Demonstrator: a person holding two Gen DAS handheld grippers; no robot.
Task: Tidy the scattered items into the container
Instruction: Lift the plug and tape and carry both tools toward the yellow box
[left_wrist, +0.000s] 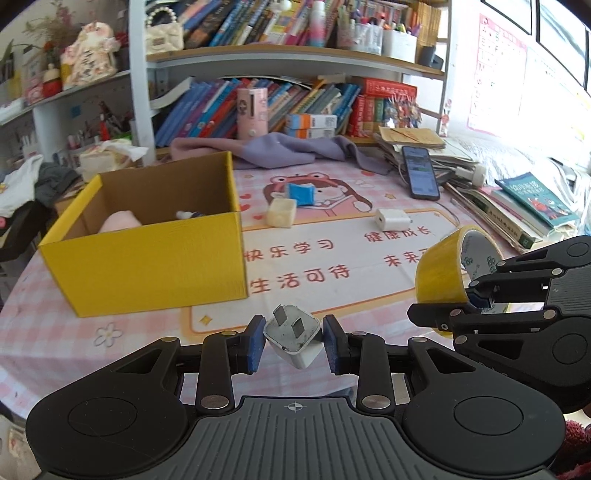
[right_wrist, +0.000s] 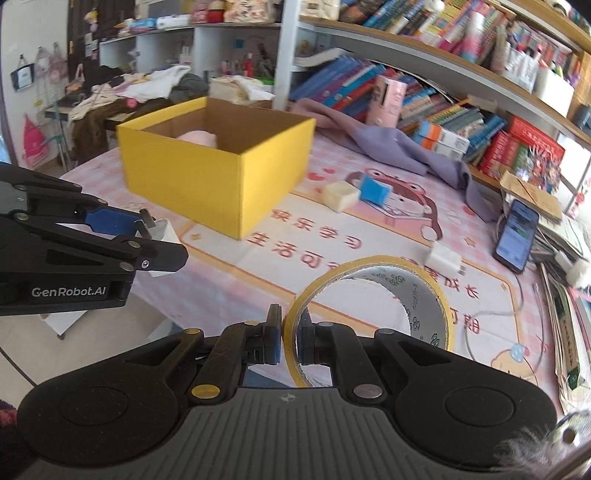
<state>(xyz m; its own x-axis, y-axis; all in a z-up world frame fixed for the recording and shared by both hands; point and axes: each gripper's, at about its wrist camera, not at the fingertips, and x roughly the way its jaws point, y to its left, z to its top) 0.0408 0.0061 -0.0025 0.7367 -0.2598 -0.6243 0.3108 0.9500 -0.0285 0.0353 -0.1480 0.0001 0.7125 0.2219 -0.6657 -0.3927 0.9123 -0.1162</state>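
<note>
My left gripper (left_wrist: 294, 341) is shut on a white charger plug (left_wrist: 293, 338), prongs facing up, held above the table's near edge. My right gripper (right_wrist: 290, 338) is shut on the wall of a yellow tape roll (right_wrist: 373, 317); that tape roll (left_wrist: 441, 269) also shows at the right of the left wrist view. The open yellow box (left_wrist: 147, 254) stands at the left with a pink soft item (left_wrist: 120, 221) and a small white bottle (left_wrist: 188, 214) inside. On the mat lie a cream block (left_wrist: 281, 212), a blue item (left_wrist: 301, 194) and a second white charger (left_wrist: 392, 219).
A black phone (left_wrist: 419, 171) with its cable lies beside stacked books (left_wrist: 517, 206) at the right. A purple cloth (left_wrist: 280, 149) is bunched behind the box, under bookshelves (left_wrist: 288, 55). The pink cartoon mat (left_wrist: 332, 258) covers the table's middle.
</note>
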